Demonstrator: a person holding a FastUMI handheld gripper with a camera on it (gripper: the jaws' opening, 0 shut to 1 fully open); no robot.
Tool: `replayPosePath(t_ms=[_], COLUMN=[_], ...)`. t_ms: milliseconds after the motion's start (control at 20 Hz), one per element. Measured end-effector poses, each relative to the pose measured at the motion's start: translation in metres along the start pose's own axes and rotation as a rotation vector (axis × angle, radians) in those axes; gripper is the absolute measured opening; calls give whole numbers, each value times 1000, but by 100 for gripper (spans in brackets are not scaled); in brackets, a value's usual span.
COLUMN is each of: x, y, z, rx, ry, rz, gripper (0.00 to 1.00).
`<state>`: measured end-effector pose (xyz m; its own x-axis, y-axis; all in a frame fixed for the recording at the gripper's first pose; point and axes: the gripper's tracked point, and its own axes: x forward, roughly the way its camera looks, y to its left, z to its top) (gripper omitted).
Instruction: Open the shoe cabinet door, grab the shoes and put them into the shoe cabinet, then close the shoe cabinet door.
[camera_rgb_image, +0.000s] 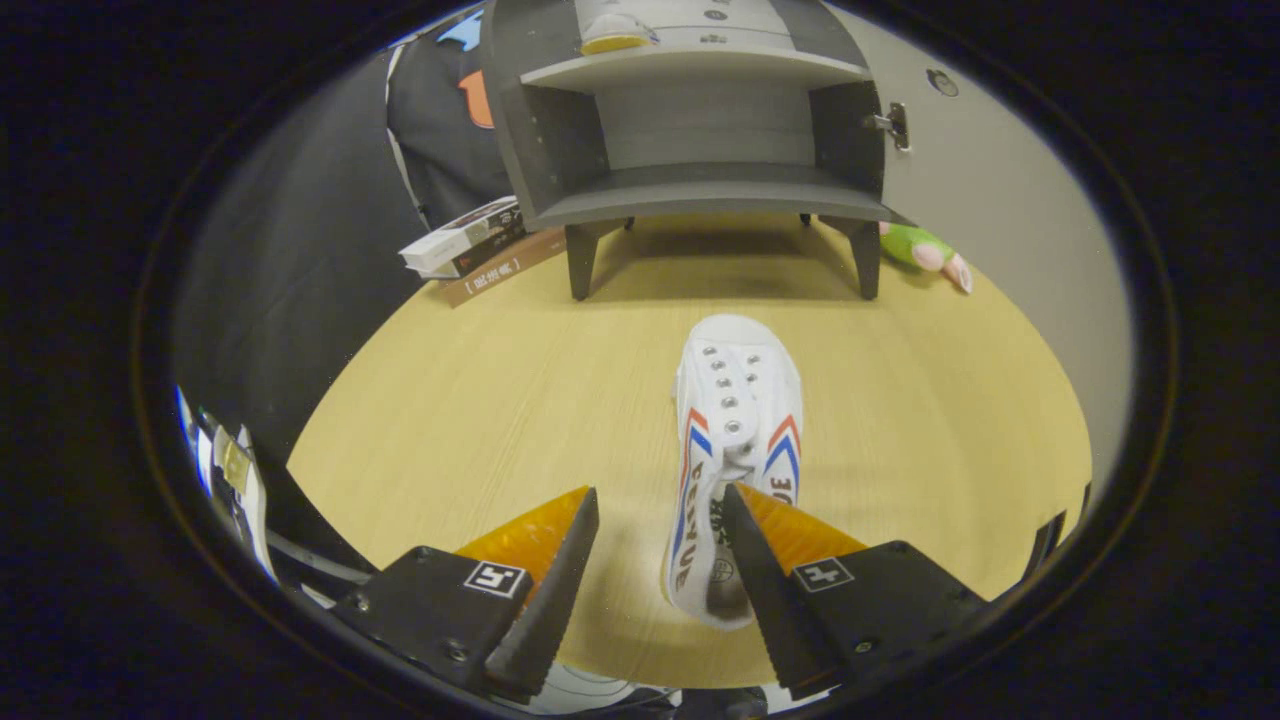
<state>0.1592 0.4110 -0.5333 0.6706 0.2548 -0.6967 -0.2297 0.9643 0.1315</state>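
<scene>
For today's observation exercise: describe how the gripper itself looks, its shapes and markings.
The gripper has two wedge-shaped fingers tapering to points, with toothed inner edges. Each sits on a black blocky mount with screws and a small square black-and-white marker.

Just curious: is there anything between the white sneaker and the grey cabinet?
No, just bare wooden tabletop between the white sneaker and the open grey cabinet, seen in the gripper view.

A white canvas sneaker (735, 440) with red and blue side stripes and metal eyelets lay upright on the pale wooden tabletop, toe pointing toward a dark grey shoe cabinet (700, 130). The cabinet stood on short legs beyond it, its door (1000, 200) swung open to the right, its lower shelf bare
</scene>
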Motion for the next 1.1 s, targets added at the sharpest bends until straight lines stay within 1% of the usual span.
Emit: replayPosePath(t_ms=[50,100,150,250,300,350,500,550,700,800,850,950,1100], x=[5,9,13,22,24,24,21,20,11,1,-5,-24,-65], y=[-1,-3,-6,-14,-20,-21,-17,-15,-10,-7,-8,-6,-15], z=[1,4,5,7,9,9,10,13,30,56,70,92,131], rx=[-4,-3,6,26,41,49,-15,-17,-35,-48,-35,-12,-18], ry=[-4,-14,-18,-35,-51,-61,-55,-59,-91,-125,-140,-173,-238], rz=[-7,-24,-40,-80,-105,-103,-65,-64,-74,-73,-63,-57,-71], gripper=[79,77,71,52,45,29,8,6,4,5,5,5,5])
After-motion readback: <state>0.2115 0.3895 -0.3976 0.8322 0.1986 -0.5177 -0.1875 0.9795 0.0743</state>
